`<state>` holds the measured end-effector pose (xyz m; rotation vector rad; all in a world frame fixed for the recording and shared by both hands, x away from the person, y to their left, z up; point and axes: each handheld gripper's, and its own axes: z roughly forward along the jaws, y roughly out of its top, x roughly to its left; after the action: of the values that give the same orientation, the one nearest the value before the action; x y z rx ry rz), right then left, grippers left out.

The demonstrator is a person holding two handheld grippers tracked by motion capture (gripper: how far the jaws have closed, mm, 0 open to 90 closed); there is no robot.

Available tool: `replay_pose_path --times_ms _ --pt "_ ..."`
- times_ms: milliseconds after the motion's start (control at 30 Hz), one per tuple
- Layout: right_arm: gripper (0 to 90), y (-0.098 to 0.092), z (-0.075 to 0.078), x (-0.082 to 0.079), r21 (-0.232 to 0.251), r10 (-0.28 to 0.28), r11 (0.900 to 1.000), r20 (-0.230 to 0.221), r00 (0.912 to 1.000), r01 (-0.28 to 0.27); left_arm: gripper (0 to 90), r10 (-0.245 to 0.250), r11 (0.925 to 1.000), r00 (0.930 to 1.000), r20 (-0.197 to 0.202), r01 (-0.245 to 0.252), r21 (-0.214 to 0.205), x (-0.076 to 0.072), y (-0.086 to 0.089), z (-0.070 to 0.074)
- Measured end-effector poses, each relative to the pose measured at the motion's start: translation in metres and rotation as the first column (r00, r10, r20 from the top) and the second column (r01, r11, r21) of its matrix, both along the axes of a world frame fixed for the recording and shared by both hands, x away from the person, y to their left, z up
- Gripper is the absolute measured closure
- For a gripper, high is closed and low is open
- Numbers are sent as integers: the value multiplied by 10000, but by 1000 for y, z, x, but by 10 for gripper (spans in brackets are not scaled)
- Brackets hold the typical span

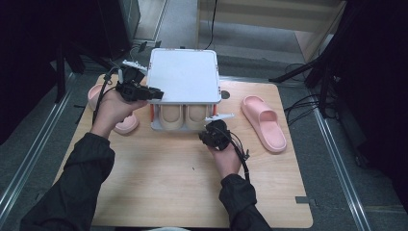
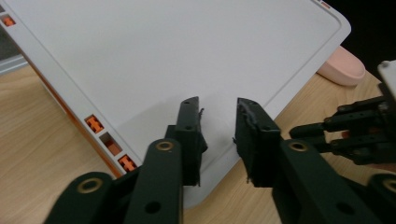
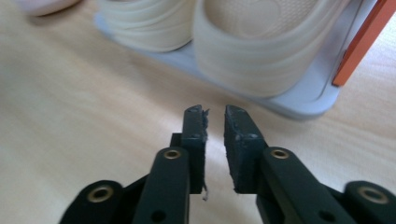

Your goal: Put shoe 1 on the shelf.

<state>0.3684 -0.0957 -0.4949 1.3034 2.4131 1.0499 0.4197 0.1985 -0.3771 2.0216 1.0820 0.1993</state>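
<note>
A white two-level shoe rack (image 1: 183,74) stands at the back middle of the wooden table. Its flat top panel (image 2: 187,51) covers two beige slippers (image 1: 172,117) on the lower shelf (image 3: 303,105), toes toward me. My left gripper (image 1: 156,94) hovers over the panel's front left corner. In the left gripper view its jaws (image 2: 217,105) stand apart above the white surface with nothing between them. My right gripper (image 1: 210,131) sits low on the table just in front of the right beige slipper (image 3: 261,51). Its jaws (image 3: 214,112) show a narrow gap and hold nothing.
One pink slipper (image 1: 263,122) lies to the right of the rack. Another pink slipper (image 1: 126,124) lies to the left, partly under my left hand. Orange posts (image 3: 364,42) join the rack's levels. Bare wood (image 1: 183,183) stretches toward the near table edge.
</note>
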Motion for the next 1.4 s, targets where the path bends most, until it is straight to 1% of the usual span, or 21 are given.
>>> replay_pose_path --times_ms 67,100,200,233,333,400,433,500,533,567,600,633,667,700,733,767,833,933,1067,1200,1400 --pt "721 -6 5 -8 184 242 9995 96 9997 -244 637 141 9999 9997 -202 -140 69 -3 3 3" --pt "690 -9 9 -13 308 356 9989 62 9993 -358 616 207 9998 9995 -223 -206 47 -5 5 5" --pt "617 -17 17 -25 520 826 9952 91 9965 -829 564 344 9994 9993 -157 -344 5 -13 12 12" --pt "597 -20 19 -30 531 1019 9933 210 9946 -1029 545 443 9990 9989 -120 -444 -70 -17 16 15" --pt "563 -31 25 -44 685 1558 9852 272 9874 -1574 505 675 9976 9977 -17 -675 -133 -26 24 19" --pt "550 -38 26 -51 661 1811 9810 232 9832 -1823 479 853 9963 9964 -7 -853 -74 -33 32 21" --pt "541 -42 25 -55 600 2027 9771 289 9788 -2041 472 899 9959 9960 -7 -899 -92 -35 34 21" --pt "541 -50 24 -62 627 2110 9752 277 9771 -2123 450 1077 9942 9942 -3 -1077 -75 -41 42 21" --pt "543 -53 24 -64 890 2079 9735 378 9774 -2105 443 1164 9932 9932 32 -1164 -95 -43 45 21" --pt "548 -57 24 -66 1233 2077 9694 489 9770 -2123 433 1208 9926 9927 26 -1207 -104 -45 47 20" --pt "548 -58 24 -67 1403 2033 9680 489 9779 -2082 425 1253 9920 9921 26 -1253 -144 -47 51 19" --pt "547 -59 24 -67 1425 2027 9678 477 9781 -2075 416 1269 9915 9919 19 -1268 -283 -49 54 18" --pt "544 -59 24 -67 1359 2040 9687 398 9782 -2076 402 1302 9907 9915 25 -1300 -400 -52 57 16" --pt "539 -59 24 -66 1311 2150 9671 377 9759 -2181 397 1379 9896 9905 17 -1377 -407 -55 59 14" --pt "537 -58 24 -66 1243 2216 9666 344 9745 -2242 397 1450 9890 9894 -5 -1449 -303 -57 62 11" --pt "536 -58 23 -65 1116 2357 9646 399 9710 -2388 396 1511 9881 9885 -24 -1511 -285 -58 64 10" --pt "528 -57 23 -64 941 2463 9640 380 9685 -2488 396 1627 9864 9867 -62 -1628 -241 -61 70 5" --pt "515 -56 24 -61 930 2534 9623 358 9667 -2557 395 1855 9825 9826 -84 -1856 -132 -63 77 -3" --pt "508 -55 27 -56 1050 2542 9608 370 9665 -2567 391 2211 9748 9743 -437 -2221 -196 -64 87 -16" --pt "508 -53 27 -52 1013 2589 9601 297 9654 -2606 388 2526 9673 9664 -484 -2534 -117 -65 92 -27" --pt "506 -49 25 -49 1030 2784 9548 205 9603 -2790 385 2803 9598 9583 -555 -2806 33 -61 102 -42"
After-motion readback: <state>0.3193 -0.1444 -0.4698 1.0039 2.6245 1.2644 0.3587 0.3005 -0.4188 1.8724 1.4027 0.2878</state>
